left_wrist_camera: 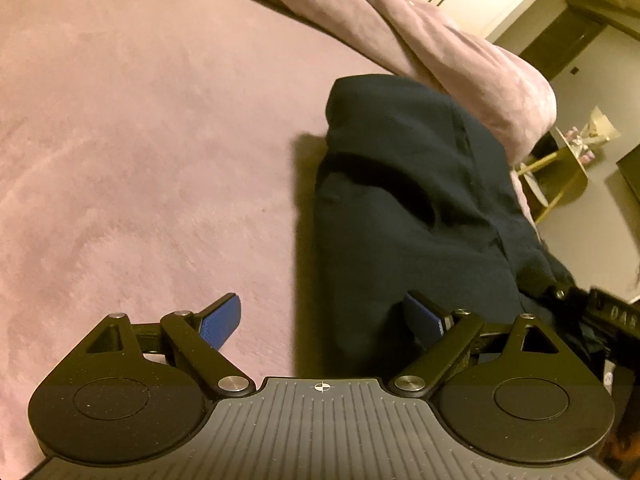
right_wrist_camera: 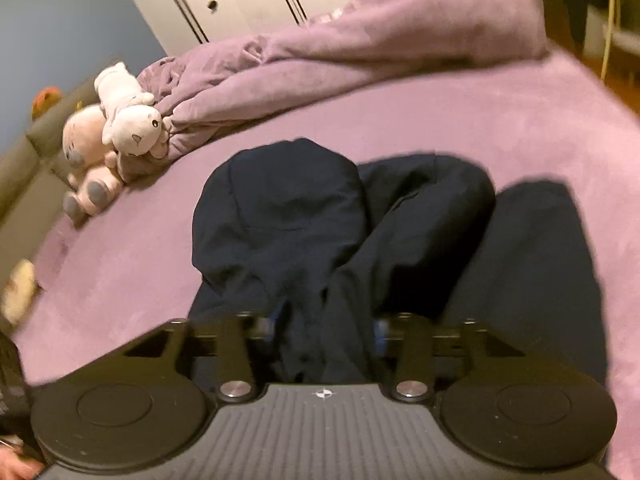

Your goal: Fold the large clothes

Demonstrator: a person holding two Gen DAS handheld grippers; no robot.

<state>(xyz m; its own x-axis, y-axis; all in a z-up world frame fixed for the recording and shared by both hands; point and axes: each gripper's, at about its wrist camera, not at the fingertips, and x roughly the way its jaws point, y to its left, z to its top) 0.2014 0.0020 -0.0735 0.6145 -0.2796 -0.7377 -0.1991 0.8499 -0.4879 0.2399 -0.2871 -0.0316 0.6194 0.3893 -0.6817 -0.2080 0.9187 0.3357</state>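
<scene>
A dark navy hooded garment (left_wrist_camera: pixel 408 208) lies bunched on the pink bed cover (left_wrist_camera: pixel 140 140). My left gripper (left_wrist_camera: pixel 324 320) is open wide; its left pad (left_wrist_camera: pixel 222 322) is over bare cover and its right pad (left_wrist_camera: pixel 424 318) rests against the garment's edge. In the right wrist view the garment (right_wrist_camera: pixel 320 216) lies with its hood toward the far side. My right gripper (right_wrist_camera: pixel 326 326) has its fingers on either side of a gathered fold of the dark cloth; the view is blurred and the grip is not clear.
A rumpled pink duvet (right_wrist_camera: pixel 340 48) lies along the far side of the bed. Plush toys (right_wrist_camera: pixel 116 128) sit at the left edge. A small yellow side table (left_wrist_camera: pixel 560 176) stands beyond the bed on the right.
</scene>
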